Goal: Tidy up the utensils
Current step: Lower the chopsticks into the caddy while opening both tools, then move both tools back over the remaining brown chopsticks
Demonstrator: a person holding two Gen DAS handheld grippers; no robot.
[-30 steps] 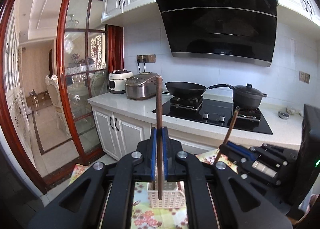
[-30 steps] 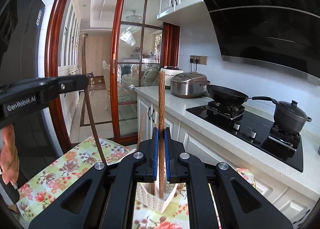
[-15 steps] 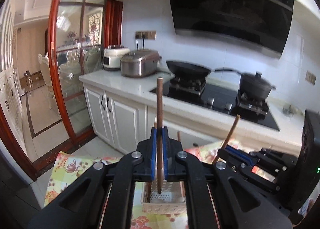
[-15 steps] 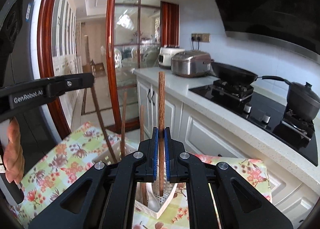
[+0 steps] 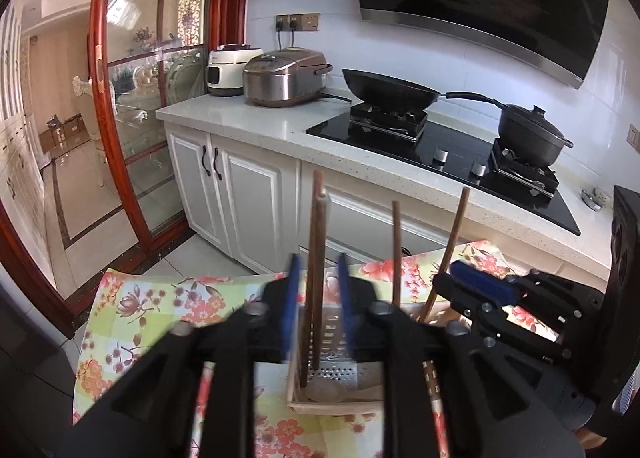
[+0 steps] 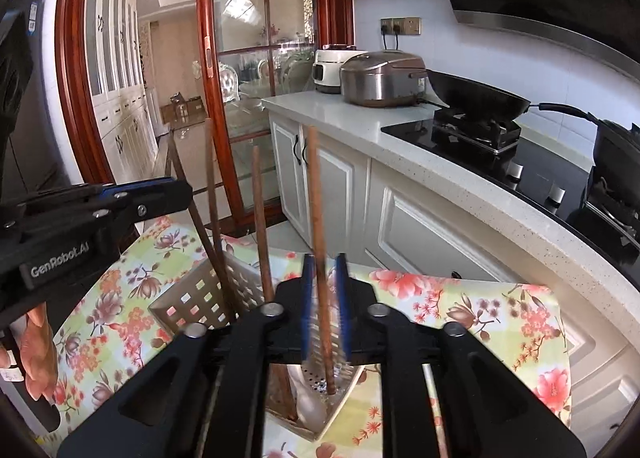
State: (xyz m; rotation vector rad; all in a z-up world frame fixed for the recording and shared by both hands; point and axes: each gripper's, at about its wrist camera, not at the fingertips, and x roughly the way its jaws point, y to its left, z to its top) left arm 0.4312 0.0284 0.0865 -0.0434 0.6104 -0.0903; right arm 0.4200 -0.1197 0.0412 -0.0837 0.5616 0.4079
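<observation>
Left wrist view: The left hand-held gripper (image 5: 316,306) has come down over the basket (image 5: 332,390) on the flowered tabletop (image 5: 160,306). Half a second ago its blue pads clamped a wooden chopstick (image 5: 316,258); the jaws have just been opening, and a clear gap now shows on each side of the stick. The chopstick stands between the pads, untouched by them, its lower end inside the basket beside a second stick. Judgement: this chopstick is delivered, and the release step is under way. Two more sticks lean in the basket's right part, next to the right hand-held gripper (image 5: 476,282).

Right wrist view: The right hand-held gripper (image 6: 325,306) shows the same change. Its jaws have just been opening from a firm clamp, and its own chopstick (image 6: 318,238) now stands free between the parted pads, blurred, with its tip on the basket's perforated floor (image 6: 340,382). Other sticks already stand in the adjoining compartment. Judgement: both chopsticks are deposited; each gripper needs only to clear upward without knocking the sticks.
</observation>
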